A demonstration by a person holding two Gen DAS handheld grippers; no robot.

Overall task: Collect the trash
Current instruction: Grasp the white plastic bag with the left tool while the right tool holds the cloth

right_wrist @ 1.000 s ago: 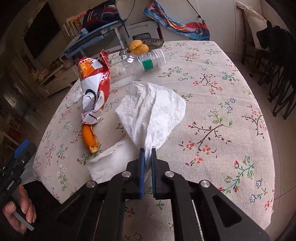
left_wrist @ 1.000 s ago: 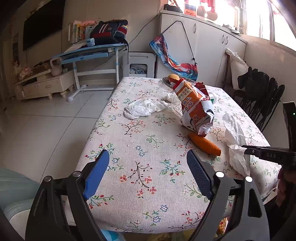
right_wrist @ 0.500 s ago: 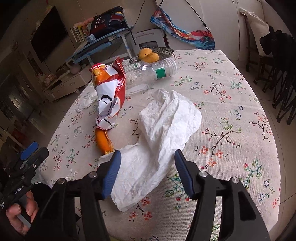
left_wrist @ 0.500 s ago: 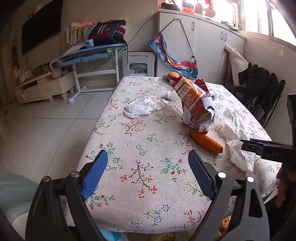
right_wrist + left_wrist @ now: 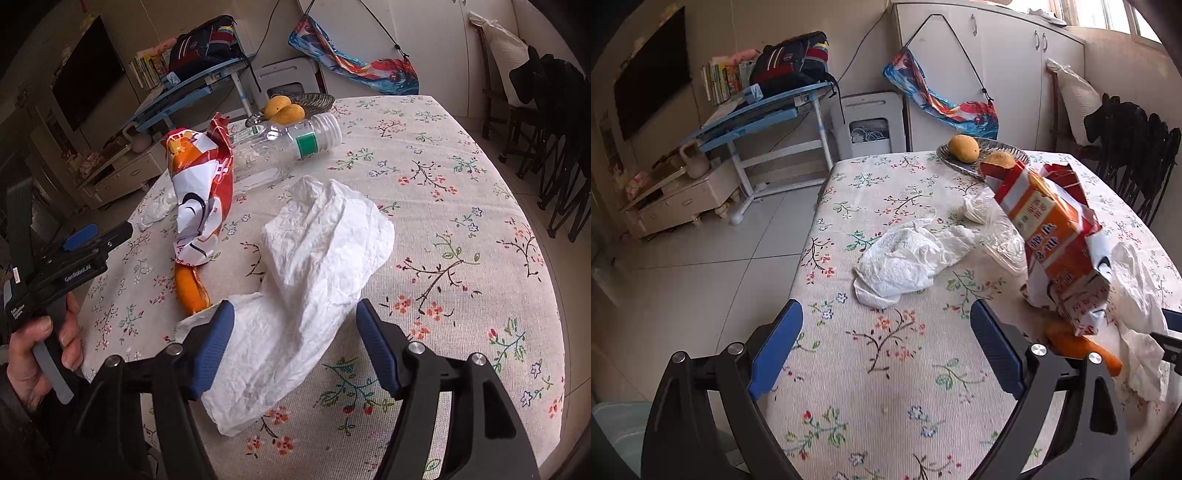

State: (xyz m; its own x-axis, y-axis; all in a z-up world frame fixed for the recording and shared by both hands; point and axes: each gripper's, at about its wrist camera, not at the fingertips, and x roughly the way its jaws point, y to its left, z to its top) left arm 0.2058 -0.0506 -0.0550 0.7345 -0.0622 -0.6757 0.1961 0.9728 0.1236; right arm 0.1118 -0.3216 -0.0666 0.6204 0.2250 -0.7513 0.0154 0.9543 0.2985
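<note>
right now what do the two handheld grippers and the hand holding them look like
Both grippers, left gripper and right gripper, have black plastic frames with silver rivets and two fingers faced with ribbed blue pads. Seen from the right wrist, the left one's body carries white "GenRobot.AI" lettering and a grey trigger. The bare left hand emerges from a dark sleeve. No cables show.

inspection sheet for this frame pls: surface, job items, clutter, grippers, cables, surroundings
Surface: floral tablecloth, flat.
Job's things: large crumpled white tissue between right fingers; smaller crumpled white tissue; red-orange snack bag; clear plastic bottle lying down; orange peel.
Clutter: metal dish with yellow fruit.
Grippers: left gripper open, empty; right gripper open.
Cables: black cord on wall.
Surroundings: blue desk, black chairs.
</note>
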